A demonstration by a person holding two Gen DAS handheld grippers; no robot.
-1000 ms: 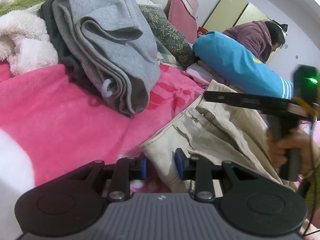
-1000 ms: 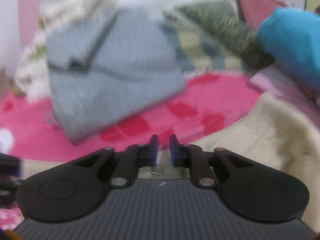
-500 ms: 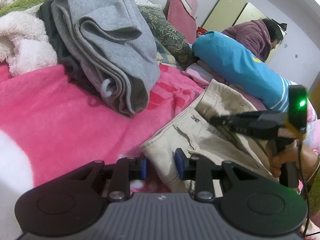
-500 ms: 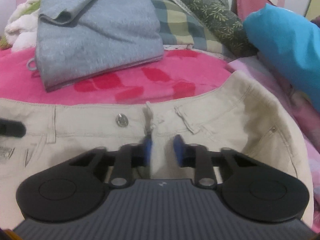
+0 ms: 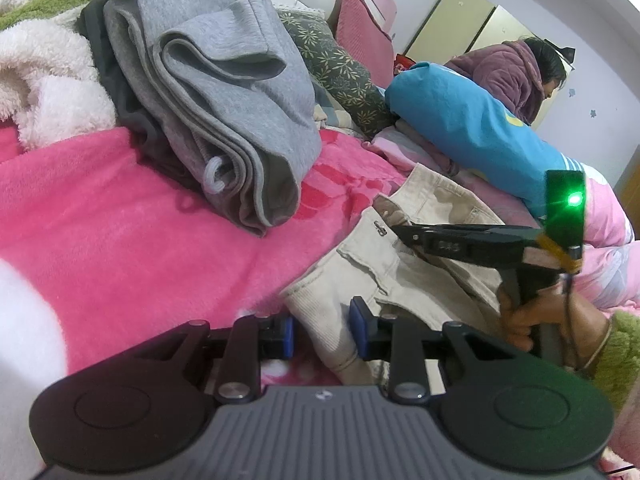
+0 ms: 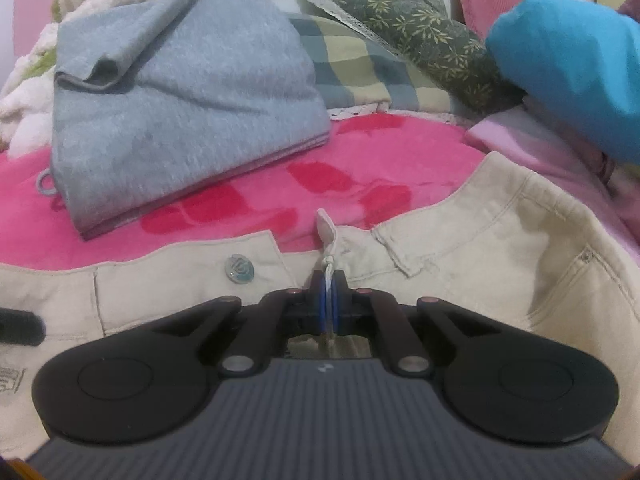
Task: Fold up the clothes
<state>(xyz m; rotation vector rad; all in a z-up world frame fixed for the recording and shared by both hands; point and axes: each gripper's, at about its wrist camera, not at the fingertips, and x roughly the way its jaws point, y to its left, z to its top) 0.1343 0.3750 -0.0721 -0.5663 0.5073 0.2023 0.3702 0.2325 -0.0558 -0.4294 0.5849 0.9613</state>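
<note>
Right tongs (image 6: 329, 294) pinched; left tongs (image 5: 321, 330) clamping.

The trousers (image 6: 460, 240) lie along the near edge of the blanket (image 5: 120, 220), waistband toward the far side. The left gripper (image 5: 320, 326) sits at one end of that waistband with a fold of cloth between its pads; the right gripper (image 6: 329, 300) sits at the middle, pinching the fly edge just beside the button (image 6: 239, 268). Behind the trousers, toward the blanket's far edge, rests a folded sweatshirt (image 5: 224, 112). Cushions (image 6: 400, 32) stand behind it, and a bundle (image 5: 472, 120) lies to their right.
</note>
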